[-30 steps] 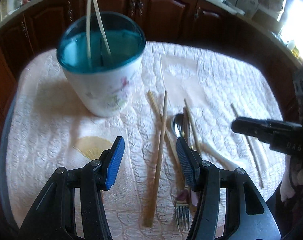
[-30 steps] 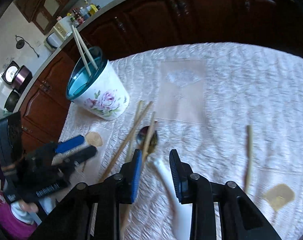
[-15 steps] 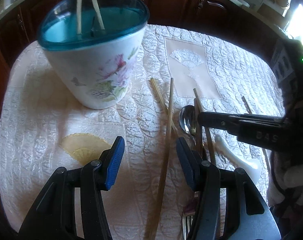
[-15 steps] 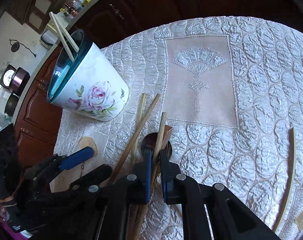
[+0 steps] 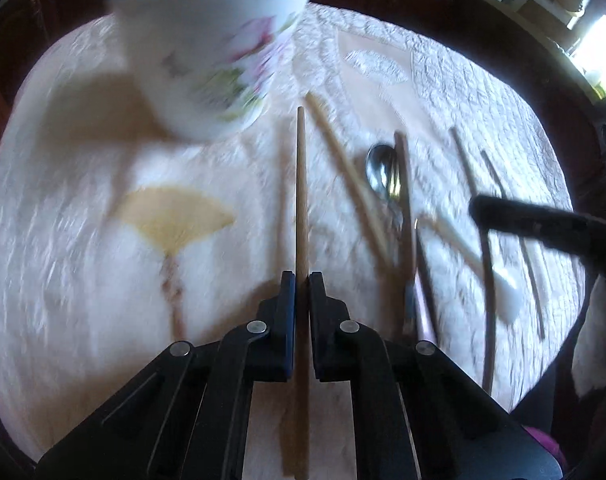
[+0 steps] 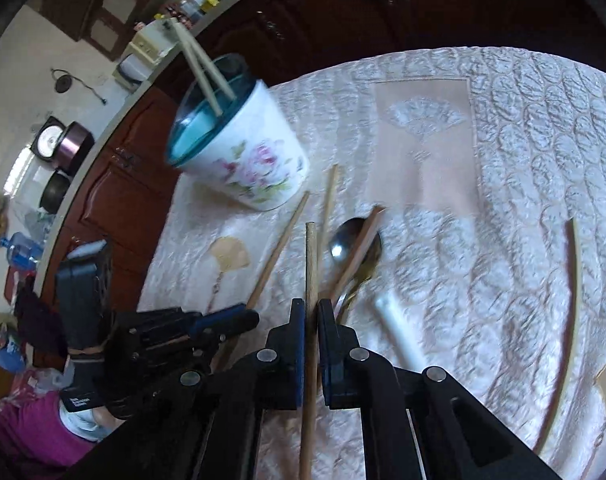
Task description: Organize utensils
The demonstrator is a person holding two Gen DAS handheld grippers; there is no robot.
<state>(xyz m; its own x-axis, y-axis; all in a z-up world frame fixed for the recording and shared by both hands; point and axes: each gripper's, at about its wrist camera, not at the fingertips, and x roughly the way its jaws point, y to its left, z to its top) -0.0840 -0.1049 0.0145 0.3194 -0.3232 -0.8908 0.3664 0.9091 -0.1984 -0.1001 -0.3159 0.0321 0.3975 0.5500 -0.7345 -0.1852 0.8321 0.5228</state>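
Since earlier: left gripper (image 5: 301, 280) and right gripper (image 6: 311, 307) each now pinching one chopstick (image 5: 301, 184); risk: thin stick pivoting loose.

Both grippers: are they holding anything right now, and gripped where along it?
The left gripper is shut on a wooden chopstick, gripped partway along its shaft. The right gripper is shut on another chopstick, also mid-shaft.

wood, metal, plastic and quilted cloth

the tablecloth (image 6: 523, 128) is quilted cloth with a soft sheen; the chopsticks (image 5: 301, 184) look like matt bare wood; the spoon (image 5: 379, 172) is glossy metal; the floral cup (image 6: 255, 160) is smooth and glossy with a clear teal plastic rim; the far cabinets (image 6: 115, 200) are polished dark wood.
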